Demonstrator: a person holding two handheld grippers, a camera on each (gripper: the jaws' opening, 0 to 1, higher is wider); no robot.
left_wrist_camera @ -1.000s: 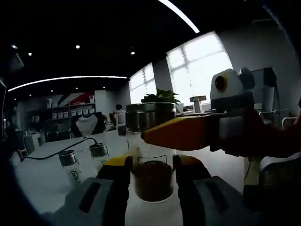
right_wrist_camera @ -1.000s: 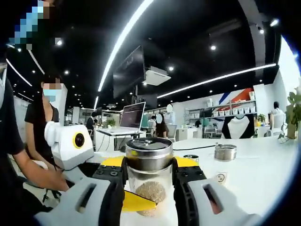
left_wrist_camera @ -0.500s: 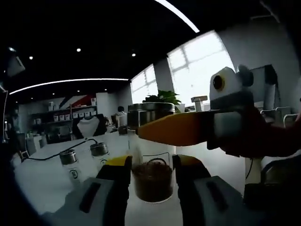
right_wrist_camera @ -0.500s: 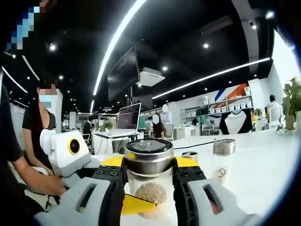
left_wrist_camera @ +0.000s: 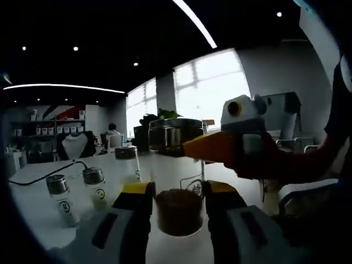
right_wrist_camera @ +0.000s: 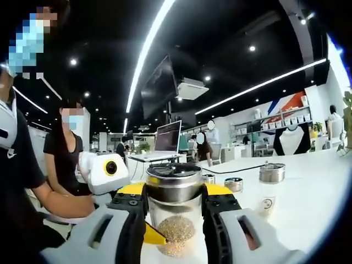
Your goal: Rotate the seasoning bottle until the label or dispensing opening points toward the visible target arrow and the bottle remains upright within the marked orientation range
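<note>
A clear glass seasoning bottle (left_wrist_camera: 177,165) with a steel lid stands upright, with brown grains in its bottom. In the left gripper view my left gripper (left_wrist_camera: 177,192) is shut on its lower body, a jaw on each side. My right gripper (left_wrist_camera: 212,147) comes in from the right, its orange jaw against the bottle just under the lid. The right gripper view shows the same bottle (right_wrist_camera: 175,220), with my right gripper (right_wrist_camera: 174,193) shut on it at the lid. The left gripper's yellow jaw (right_wrist_camera: 155,237) shows low behind the glass.
Three small lidded bottles (left_wrist_camera: 94,187) and a black cable lie on the white table (left_wrist_camera: 38,209) to the left. In the right gripper view two more bottles (right_wrist_camera: 269,187) stand to the right. A seated person (right_wrist_camera: 63,159) and a laptop (right_wrist_camera: 168,140) are behind.
Both grippers keep their hold on the bottle. The room has swung sideways in both views. Each gripper's white body now sits nearer the middle of the other's view.
</note>
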